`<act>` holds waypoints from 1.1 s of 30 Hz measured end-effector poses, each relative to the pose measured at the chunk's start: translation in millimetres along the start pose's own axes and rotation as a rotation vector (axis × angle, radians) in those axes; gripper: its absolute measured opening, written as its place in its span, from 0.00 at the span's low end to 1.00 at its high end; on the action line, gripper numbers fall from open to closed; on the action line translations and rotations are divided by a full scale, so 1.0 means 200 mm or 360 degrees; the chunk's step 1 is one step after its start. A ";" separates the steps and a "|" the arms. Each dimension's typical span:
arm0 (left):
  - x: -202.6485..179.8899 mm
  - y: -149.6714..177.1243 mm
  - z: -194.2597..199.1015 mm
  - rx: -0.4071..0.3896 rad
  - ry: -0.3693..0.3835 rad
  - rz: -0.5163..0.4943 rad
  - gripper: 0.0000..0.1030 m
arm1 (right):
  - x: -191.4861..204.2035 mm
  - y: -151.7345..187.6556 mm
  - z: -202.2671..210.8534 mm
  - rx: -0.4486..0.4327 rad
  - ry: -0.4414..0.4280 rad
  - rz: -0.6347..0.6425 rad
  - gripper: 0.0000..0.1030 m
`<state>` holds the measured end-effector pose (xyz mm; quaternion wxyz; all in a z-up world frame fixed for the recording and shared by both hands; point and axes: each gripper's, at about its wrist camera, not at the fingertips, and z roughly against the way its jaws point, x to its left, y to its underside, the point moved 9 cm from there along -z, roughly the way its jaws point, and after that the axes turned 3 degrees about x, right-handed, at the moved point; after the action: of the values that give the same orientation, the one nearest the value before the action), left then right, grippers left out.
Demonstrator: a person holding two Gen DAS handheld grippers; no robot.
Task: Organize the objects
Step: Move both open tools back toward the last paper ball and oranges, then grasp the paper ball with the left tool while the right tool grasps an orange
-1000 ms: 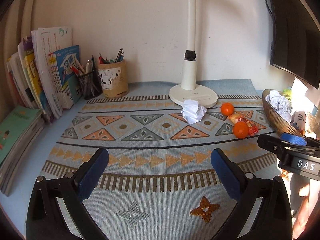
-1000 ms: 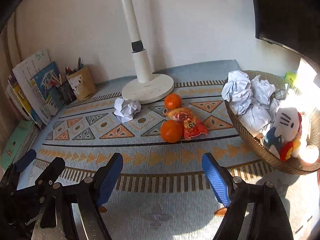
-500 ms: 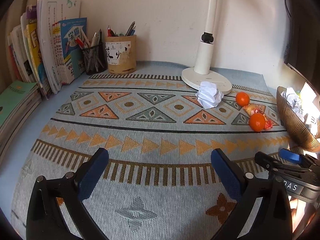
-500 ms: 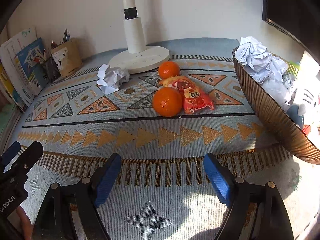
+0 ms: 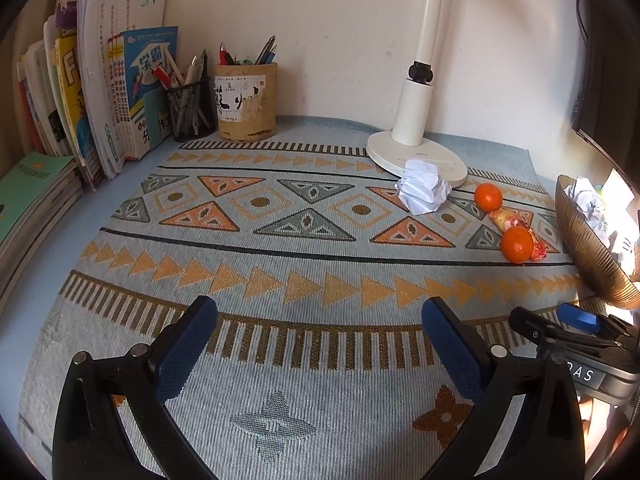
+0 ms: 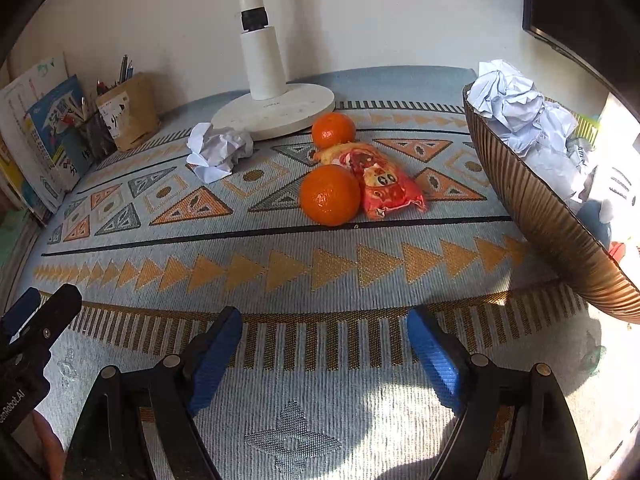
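Both grippers have come lower and closer to the patterned mat (image 6: 280, 264) than a second ago, so the oranges and bowl now sit larger ahead of them. The right gripper (image 6: 324, 344) hangs over the mat with its jaws wide apart and nothing between them. Straight ahead of it lies the near orange (image 6: 330, 195), touching a red snack packet (image 6: 384, 184) on its right; the far orange (image 6: 333, 130) sits beyond, at the lamp base (image 6: 276, 110). A crumpled paper ball (image 6: 216, 150) lies ahead to its left, and the ribbed bowl (image 6: 548, 216), filled with crumpled paper and a plush toy, stands on the desk to its right. The left gripper (image 5: 320, 344) is likewise wide open and empty, the paper ball (image 5: 424, 192) ahead to its right.
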<state>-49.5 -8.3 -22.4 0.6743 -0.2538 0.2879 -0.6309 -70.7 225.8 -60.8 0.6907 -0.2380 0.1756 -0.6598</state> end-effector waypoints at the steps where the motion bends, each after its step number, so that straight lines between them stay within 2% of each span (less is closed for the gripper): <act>1: 0.00 0.00 0.00 0.0001 0.0001 0.0000 0.99 | 0.00 0.00 0.00 -0.0001 -0.0002 -0.0002 0.81; 7: -0.01 0.01 0.00 0.0017 0.0003 -0.0017 0.99 | -0.03 -0.02 0.04 -0.0058 -0.0095 -0.0097 0.81; 10: -0.06 -0.01 0.00 0.0081 0.0108 -0.0108 0.99 | -0.05 -0.05 0.08 -0.0111 -0.0250 -0.0157 0.81; 12: -0.08 -0.09 0.03 0.0081 0.0131 -0.0186 0.99 | -0.04 -0.06 0.09 -0.0059 -0.0337 -0.0217 0.79; 14: -0.12 -0.21 0.06 0.0035 0.0204 -0.0260 0.99 | -0.02 -0.10 0.09 -0.0013 -0.0391 -0.0266 0.78; 16: -0.16 -0.33 0.02 0.0026 0.0296 -0.0314 0.99 | 0.00 -0.14 0.08 0.0020 -0.0396 -0.0288 0.69; 18: -0.21 -0.41 -0.08 0.0054 0.0398 -0.0338 0.99 | 0.01 -0.20 0.06 0.0008 -0.0336 -0.0257 0.61; 20: -0.26 -0.46 -0.19 0.0099 0.0448 -0.0338 0.98 | 0.00 -0.26 0.03 -0.0035 -0.0237 -0.0219 0.60; 22: -0.33 -0.47 -0.30 0.0139 0.0502 -0.0359 0.98 | 0.01 -0.30 -0.03 -0.0028 -0.0207 -0.0220 0.60; 27: -0.47 -0.47 -0.53 0.0219 0.0494 -0.0399 0.88 | 0.01 -0.35 -0.11 -0.0079 -0.0032 -0.0118 0.50; 29: -0.50 -0.46 -0.58 0.0255 0.0517 -0.0402 0.81 | 0.01 -0.36 -0.11 -0.0110 0.0015 -0.0079 0.45; 31: -0.52 -0.45 -0.62 0.0272 0.0523 -0.0408 0.63 | 0.00 -0.35 -0.11 -0.0135 0.0060 -0.0066 0.35; 32: -0.53 -0.45 -0.62 0.0273 0.0546 -0.0404 0.61 | -0.01 -0.35 -0.11 -0.0140 0.0069 -0.0056 0.35; 33: -0.54 -0.45 -0.62 0.0273 0.0596 -0.0395 0.49 | -0.01 -0.35 -0.11 -0.0149 0.0059 -0.0058 0.35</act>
<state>-204.5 95.1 -38.5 0.5455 -0.1075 0.3199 -0.7672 -140.8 225.5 -39.5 0.6635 -0.2609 0.2146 -0.6676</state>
